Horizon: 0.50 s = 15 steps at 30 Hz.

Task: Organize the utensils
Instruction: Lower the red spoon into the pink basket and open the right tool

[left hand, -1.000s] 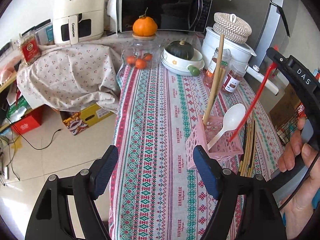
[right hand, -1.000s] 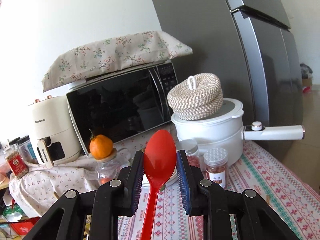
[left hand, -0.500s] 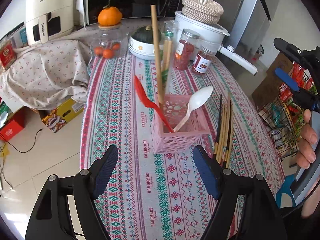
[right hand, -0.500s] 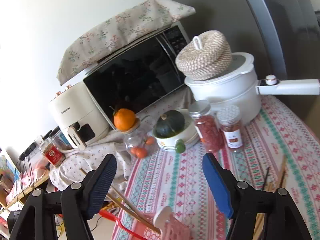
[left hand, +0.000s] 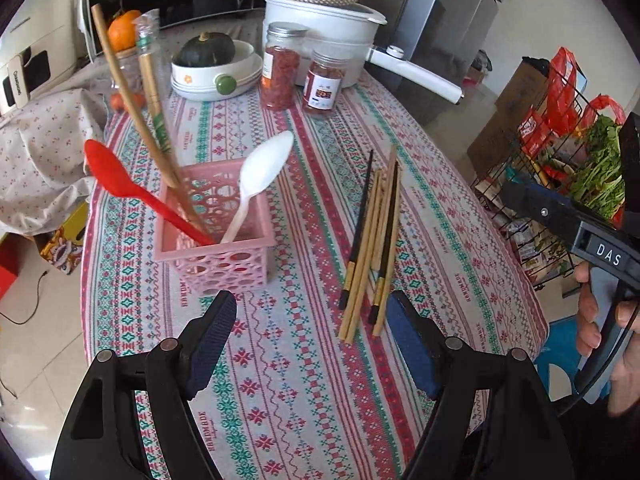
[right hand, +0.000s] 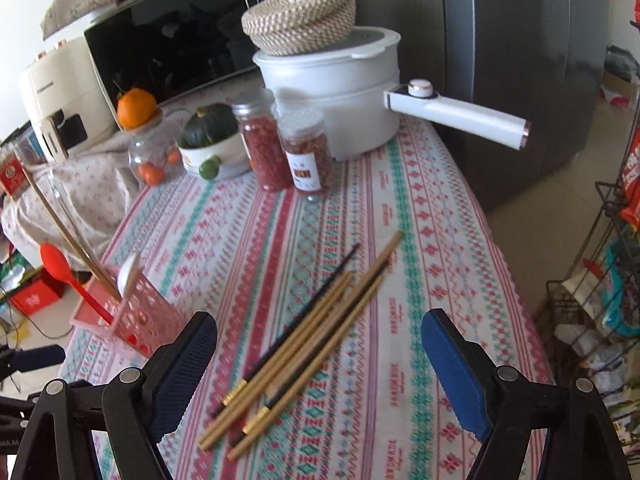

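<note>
**A:** What is seen nearest on the surface?

**B:** The patterned tablecloth (right hand: 420, 216) is spread over the table. Above its near part the left gripper (left hand: 310, 332) and the right gripper (right hand: 320, 360) are both held with fingers spread wide and nothing between them. A loose bundle of chopsticks (right hand: 304, 344) is laid just beyond the right gripper's fingers.

**A:** And the holder?

**B:** The pink perforated basket (left hand: 218, 240) is placed left of the chopsticks, apart from them. A red spoon (left hand: 132, 192), a white spoon (left hand: 260, 176) and two long wooden sticks (left hand: 136, 100) are leaned in it.

**A:** What is set farther back?

**B:** Two spice jars (right hand: 286, 148), a bowl with a green squash (right hand: 208, 136) and a white pot (right hand: 332, 92) topped by a woven lid are ranged at the far end. Behind them a microwave (right hand: 172, 44) and a grey refrigerator (right hand: 520, 60) are seen; a wire rack (left hand: 560, 152) of groceries is stood on the right.
</note>
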{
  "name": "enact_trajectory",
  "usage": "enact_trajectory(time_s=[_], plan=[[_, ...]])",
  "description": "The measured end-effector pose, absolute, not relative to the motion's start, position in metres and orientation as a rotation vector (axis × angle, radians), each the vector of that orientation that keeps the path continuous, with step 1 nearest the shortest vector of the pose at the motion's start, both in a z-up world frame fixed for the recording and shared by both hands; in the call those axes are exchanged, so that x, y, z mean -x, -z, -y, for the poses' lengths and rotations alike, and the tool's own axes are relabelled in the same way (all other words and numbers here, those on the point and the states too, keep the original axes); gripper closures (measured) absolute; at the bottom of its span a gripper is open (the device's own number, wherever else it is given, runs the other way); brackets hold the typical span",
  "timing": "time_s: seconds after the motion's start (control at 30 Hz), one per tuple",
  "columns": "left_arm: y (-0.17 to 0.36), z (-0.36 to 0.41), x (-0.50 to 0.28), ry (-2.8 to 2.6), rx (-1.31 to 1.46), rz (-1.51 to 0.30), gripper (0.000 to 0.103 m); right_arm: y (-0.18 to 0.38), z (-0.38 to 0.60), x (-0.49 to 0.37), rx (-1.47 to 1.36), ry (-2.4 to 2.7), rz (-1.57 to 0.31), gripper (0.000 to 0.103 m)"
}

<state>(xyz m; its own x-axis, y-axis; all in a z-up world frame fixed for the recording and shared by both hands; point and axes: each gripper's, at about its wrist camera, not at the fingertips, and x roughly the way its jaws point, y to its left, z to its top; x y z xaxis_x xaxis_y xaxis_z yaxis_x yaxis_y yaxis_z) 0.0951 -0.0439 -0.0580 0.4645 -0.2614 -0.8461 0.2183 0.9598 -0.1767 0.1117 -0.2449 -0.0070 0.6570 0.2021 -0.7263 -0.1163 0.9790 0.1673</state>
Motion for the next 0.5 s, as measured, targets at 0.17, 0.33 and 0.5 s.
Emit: enact_trajectory(time_s=[0.17,0.33,0.5], plan=[[0.061,0.069,-0.099,0.305,0.016,-1.052,0.023,0.017,0.258,-0.108,-0.091,-0.168,-0.897,0.016],[0.065,0.083,-0.105,0.284,-0.016,-1.057,0.023,0.026,0.273,-0.112,-0.113,-0.127,-0.945,0.016],[0.065,0.099,-0.11,0.262,-0.021,-1.057,0.023,0.049,0.283,-0.124,-0.117,-0.089,-1.051,0.016]])
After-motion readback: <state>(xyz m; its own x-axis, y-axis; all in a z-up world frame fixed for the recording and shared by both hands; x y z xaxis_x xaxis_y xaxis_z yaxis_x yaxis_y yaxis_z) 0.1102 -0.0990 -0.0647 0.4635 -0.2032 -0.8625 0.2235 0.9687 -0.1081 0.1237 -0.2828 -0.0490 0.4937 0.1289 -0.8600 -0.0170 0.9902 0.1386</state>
